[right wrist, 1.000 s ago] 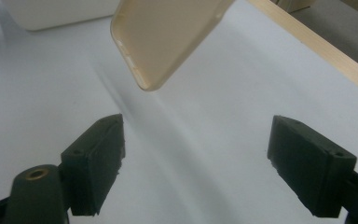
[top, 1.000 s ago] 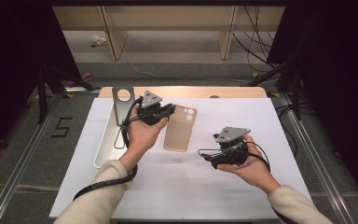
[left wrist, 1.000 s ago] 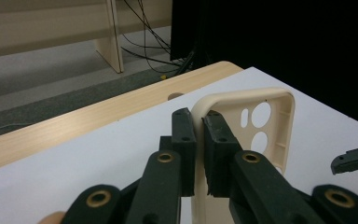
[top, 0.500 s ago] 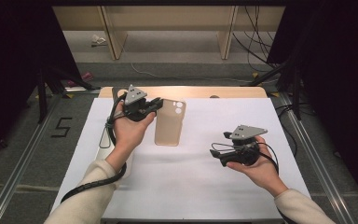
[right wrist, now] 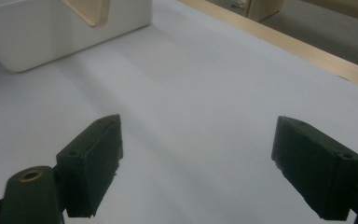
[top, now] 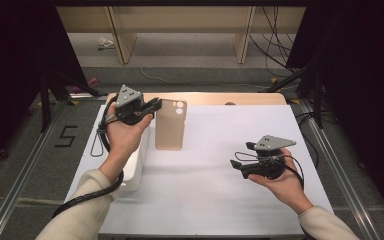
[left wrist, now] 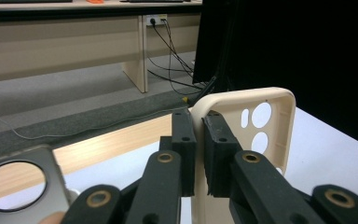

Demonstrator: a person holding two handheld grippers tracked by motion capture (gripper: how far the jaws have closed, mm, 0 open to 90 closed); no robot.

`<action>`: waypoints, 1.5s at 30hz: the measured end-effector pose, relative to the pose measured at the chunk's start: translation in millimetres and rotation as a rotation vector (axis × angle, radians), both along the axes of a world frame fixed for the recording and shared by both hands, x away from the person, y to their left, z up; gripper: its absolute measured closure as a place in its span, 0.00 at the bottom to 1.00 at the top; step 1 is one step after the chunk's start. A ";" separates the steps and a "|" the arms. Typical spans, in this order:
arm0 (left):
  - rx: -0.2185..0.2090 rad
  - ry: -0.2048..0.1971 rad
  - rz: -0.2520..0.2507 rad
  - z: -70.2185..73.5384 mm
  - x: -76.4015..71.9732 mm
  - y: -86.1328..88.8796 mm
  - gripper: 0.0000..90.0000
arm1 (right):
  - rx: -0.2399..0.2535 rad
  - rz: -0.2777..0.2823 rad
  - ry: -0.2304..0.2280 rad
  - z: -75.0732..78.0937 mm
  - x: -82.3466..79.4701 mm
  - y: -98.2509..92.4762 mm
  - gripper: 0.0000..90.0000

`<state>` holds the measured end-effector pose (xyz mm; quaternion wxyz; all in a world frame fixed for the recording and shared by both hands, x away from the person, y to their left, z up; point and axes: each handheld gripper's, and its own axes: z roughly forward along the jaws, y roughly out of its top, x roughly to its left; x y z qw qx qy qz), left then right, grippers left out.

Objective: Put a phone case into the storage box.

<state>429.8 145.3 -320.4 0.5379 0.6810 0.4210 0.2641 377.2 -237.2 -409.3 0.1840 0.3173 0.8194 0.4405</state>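
A beige phone case (top: 170, 131) hangs tilted above the white table, lifted off it. My left gripper (top: 155, 105) is shut on its upper left edge. In the left gripper view the two black pads (left wrist: 184, 140) pinch the rim of the case (left wrist: 270, 140) beside its camera holes. My right gripper (top: 241, 156) is held above the right side of the table, apart from the case, jaws pointing left. In the right gripper view it (right wrist: 196, 158) stands wide open with nothing but bare white table between the jaws.
A white tray (top: 136, 167) lies under my left forearm at the table's left; its wall (right wrist: 51, 37) is in the right gripper view. A silvery plate with a round hole (left wrist: 51, 163) sits near the left gripper. A wooden edge (top: 240, 98) bounds the far side.
My left hand has carried the phone case to the left and upward. My right hand has drifted a little to the right, its jaws still open.
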 end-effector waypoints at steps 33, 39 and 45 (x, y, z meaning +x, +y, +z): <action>0.009 -0.035 0.115 25.8 3.5 69.5 0.93 | 0.032 -0.056 0.000 -0.1 -0.7 -14.7 0.19; 0.009 -0.034 0.140 27.8 5.1 82.7 0.93 | 0.037 -0.062 -0.002 0.0 -0.3 -15.7 0.19; 0.008 -0.030 0.160 28.5 6.8 94.9 0.93 | 0.041 -0.066 -0.004 0.2 -0.2 -16.1 0.19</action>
